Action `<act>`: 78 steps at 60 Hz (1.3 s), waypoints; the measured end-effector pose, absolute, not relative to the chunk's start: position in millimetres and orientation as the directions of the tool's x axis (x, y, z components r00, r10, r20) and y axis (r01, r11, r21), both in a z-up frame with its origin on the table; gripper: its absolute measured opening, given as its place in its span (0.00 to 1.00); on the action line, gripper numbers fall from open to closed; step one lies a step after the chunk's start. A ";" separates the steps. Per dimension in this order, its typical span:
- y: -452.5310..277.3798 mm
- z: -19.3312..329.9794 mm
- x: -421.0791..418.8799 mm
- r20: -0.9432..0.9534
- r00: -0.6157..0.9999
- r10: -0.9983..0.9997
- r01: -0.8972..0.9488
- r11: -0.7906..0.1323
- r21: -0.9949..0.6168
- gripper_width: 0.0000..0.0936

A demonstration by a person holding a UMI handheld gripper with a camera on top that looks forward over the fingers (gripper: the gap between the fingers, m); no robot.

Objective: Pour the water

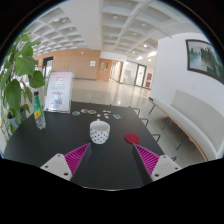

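Note:
A white patterned cup [99, 131] stands on the dark table [60, 135], just ahead of the fingers and slightly nearer the left one. A clear bottle with a green label [38, 110] stands at the table's left side, well beyond the left finger. My gripper [112, 160] is open and empty, its two fingers spread wide with pink pads [77, 155] facing inward. Nothing is between them but bare tabletop.
A red round object [132, 138] lies on the table ahead of the right finger. Several small flat discs [95, 111] lie farther back. A framed sign [59, 91] stands at the back left beside a leafy plant [15, 75]. A white sofa [190, 115] stands to the right.

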State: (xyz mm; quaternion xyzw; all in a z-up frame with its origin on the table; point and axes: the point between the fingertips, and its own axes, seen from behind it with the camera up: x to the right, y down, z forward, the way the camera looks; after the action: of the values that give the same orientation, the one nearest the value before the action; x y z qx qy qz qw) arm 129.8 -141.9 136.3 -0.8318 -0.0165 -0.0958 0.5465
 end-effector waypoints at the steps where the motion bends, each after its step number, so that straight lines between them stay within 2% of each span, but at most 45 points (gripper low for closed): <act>1: -143.0 137.0 118.5 0.173 0.982 -0.078 0.128 -0.402 -0.907 0.92; 21: -172.5 110.4 80.8 0.163 0.987 -0.001 0.146 -0.433 -0.889 0.91; 38: -189.7 84.5 -58.6 0.054 0.993 0.106 0.095 -0.438 -0.894 0.91; 52: -97.0 81.8 -200.3 0.001 0.989 0.148 0.059 -0.393 -0.918 0.92; 60: -22.6 80.2 -248.7 0.015 0.991 0.132 0.059 -0.335 -0.941 0.92; 74: 78.5 64.5 -267.1 0.050 0.998 0.048 0.063 -0.304 -0.951 0.90; 78: 93.5 61.4 -268.7 0.079 0.996 0.047 0.090 -0.291 -0.952 0.83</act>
State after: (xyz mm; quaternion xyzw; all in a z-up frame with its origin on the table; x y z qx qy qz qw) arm -268.7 93.5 61.4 -0.8033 -0.0426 -0.0178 0.5938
